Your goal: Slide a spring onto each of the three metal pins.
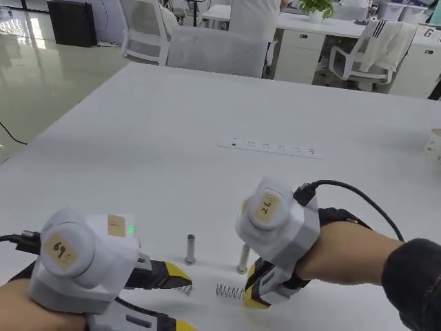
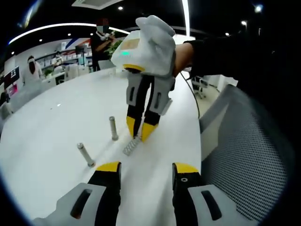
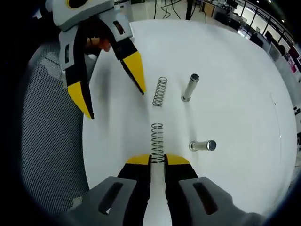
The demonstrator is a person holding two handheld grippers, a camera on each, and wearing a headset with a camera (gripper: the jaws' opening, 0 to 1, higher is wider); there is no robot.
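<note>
Right hand-held gripper (image 3: 158, 159) pinches a spring (image 3: 157, 139), its end hidden; left hand-held gripper (image 2: 146, 167) gapes, seemingly empty

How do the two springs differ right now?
One spring is pinched at its end by the right gripper, jaws shut; the other spring lies loose on the table. The loose one sits beside the open left gripper; the held one sits apart from it. Neither is on a pin.

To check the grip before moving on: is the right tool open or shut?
Shut: the right tool pinches one end of a spring between its yellow tips.
</note>
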